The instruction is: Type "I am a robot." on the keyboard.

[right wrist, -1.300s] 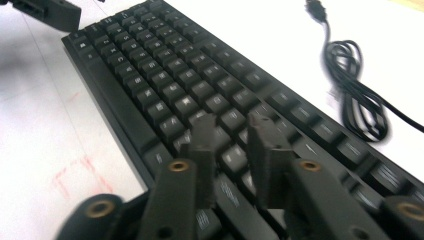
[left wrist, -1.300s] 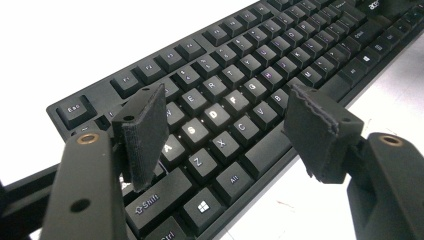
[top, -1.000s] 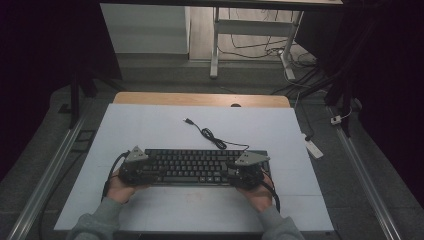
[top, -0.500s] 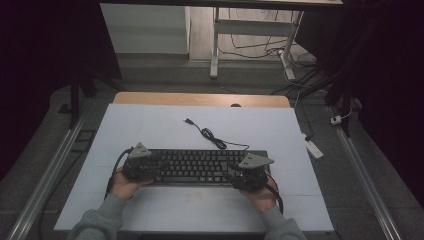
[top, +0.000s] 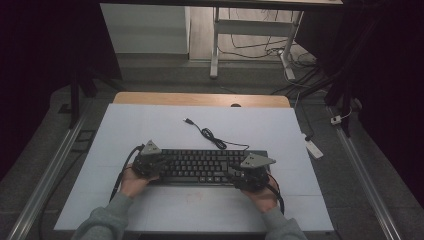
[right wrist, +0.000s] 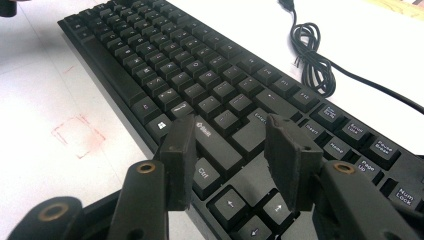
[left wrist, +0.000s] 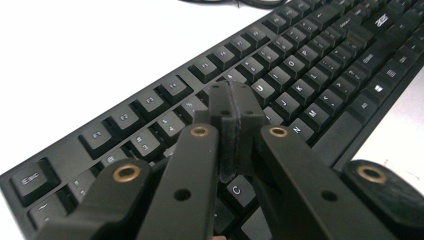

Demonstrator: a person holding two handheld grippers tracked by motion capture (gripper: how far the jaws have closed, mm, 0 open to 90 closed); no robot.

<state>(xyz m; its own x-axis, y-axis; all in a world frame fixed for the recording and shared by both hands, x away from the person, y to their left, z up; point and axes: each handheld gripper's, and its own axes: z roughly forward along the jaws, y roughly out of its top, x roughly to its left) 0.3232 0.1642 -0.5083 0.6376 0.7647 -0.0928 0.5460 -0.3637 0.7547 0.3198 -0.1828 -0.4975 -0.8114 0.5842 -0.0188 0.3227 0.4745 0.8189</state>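
1. While poised over the keyboard (top: 202,166), which lies near the 6 o'clock edge of the tabletop (top: 150,125) with its long axis from 9 to 3 o'clock: left tongs (left wrist: 231,117) just closed, pads together with nothing between, tips above the left letter keys.
2. Right tongs (right wrist: 235,150) apart, empty, hovering over the Shift and Ctrl area toward 3 o'clock.
3. Keys directly beneath and ahead of both tongs; left tongs judged nearer to a press, with only a short drop needed.
4. Cable (top: 207,134) coiled toward 12 o'clock, beyond the keyboard, clear of both hands.
5. Hard to tell: whether the left tips already touch a key, since the jaws cover the keys beneath; most legends blurred.
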